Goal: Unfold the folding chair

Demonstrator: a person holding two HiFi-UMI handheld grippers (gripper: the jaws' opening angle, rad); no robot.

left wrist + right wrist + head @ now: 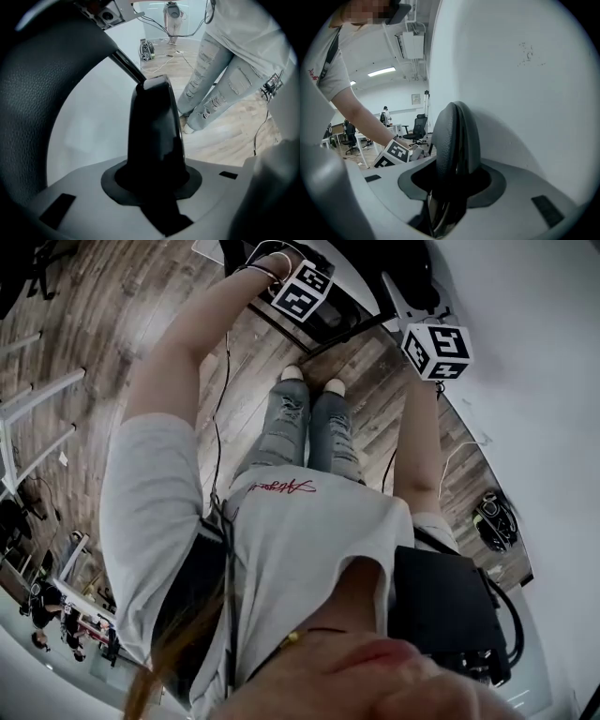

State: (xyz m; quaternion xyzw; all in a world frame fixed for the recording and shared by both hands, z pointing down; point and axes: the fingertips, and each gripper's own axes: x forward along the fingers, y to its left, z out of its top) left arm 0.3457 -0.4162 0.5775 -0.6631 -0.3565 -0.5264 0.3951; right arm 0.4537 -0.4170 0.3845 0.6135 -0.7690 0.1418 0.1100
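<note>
The black folding chair [323,320] stands folded in front of the person's feet, close to the white wall. My left gripper [298,292] reaches steeply down onto its top. In the left gripper view a glossy black frame part [157,122] fills the gap between the jaws, with the chair's textured black cushion [42,93] curving past on the left. My right gripper [436,351] is at the chair's right side by the wall. In the right gripper view the chair's padded black edge [454,136] stands upright between the jaws, and the left gripper's marker cube [396,154] shows behind it.
A white wall [544,381] runs close along the right. Cables [220,381] trail over the wooden floor, and a black device [494,518] lies by the wall. White table legs [28,409] stand at the left. Office chairs [419,126] and desks are far behind.
</note>
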